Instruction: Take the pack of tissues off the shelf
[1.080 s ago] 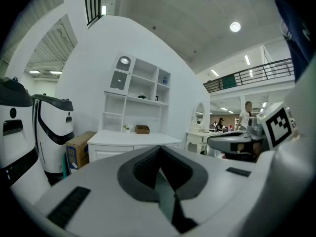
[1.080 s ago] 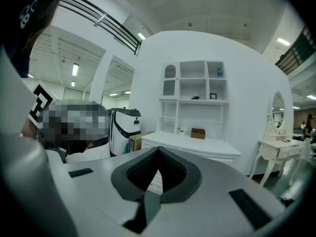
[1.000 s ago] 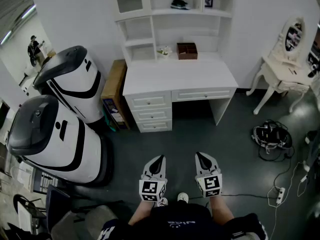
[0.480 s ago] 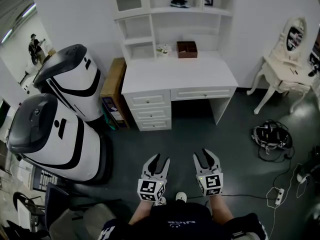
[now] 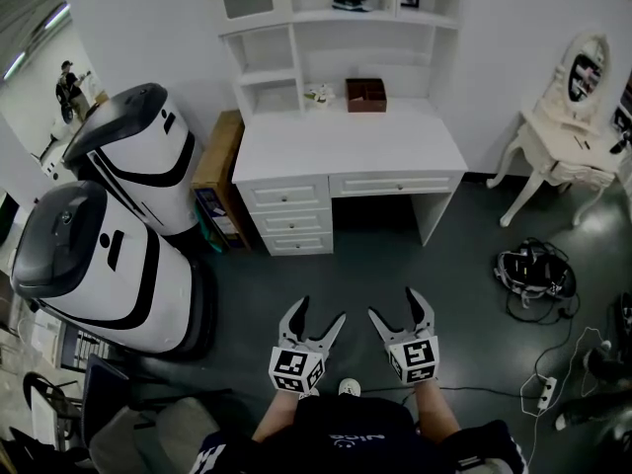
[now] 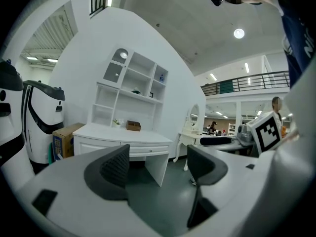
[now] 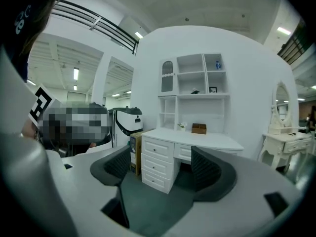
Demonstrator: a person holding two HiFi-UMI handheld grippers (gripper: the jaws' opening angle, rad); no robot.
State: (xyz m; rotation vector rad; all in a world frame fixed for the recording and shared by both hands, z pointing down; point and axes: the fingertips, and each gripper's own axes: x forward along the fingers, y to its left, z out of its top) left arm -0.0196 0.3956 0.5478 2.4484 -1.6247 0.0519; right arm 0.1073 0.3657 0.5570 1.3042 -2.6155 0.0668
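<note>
A white desk [image 5: 346, 151] with a white shelf unit [image 5: 296, 28] on it stands far ahead across the dark floor. On an upper shelf lies a small dark and pale pack [image 5: 348, 0]. At the back of the desktop sit a small pale thing [image 5: 318, 94] and a brown box [image 5: 365, 95]. Which of these is the tissue pack I cannot tell. My left gripper [image 5: 321, 310] and right gripper [image 5: 394, 304] hang side by side over the floor, close to the person's body and well short of the desk. Both sets of jaws are opening, wide apart, with nothing between them [image 6: 158, 164] [image 7: 162, 166].
Two large white-and-black machines [image 5: 99, 255] [image 5: 138, 156] stand at the left, with a cardboard box [image 5: 212, 166] beside the desk. A white dressing table with a mirror [image 5: 568, 117] is at the right. A headset with cables [image 5: 533, 270] and a power strip [image 5: 541, 393] lie on the floor.
Both grippers went from shut to wide open. They also lifted slightly forward, and the head view shifted a little.
</note>
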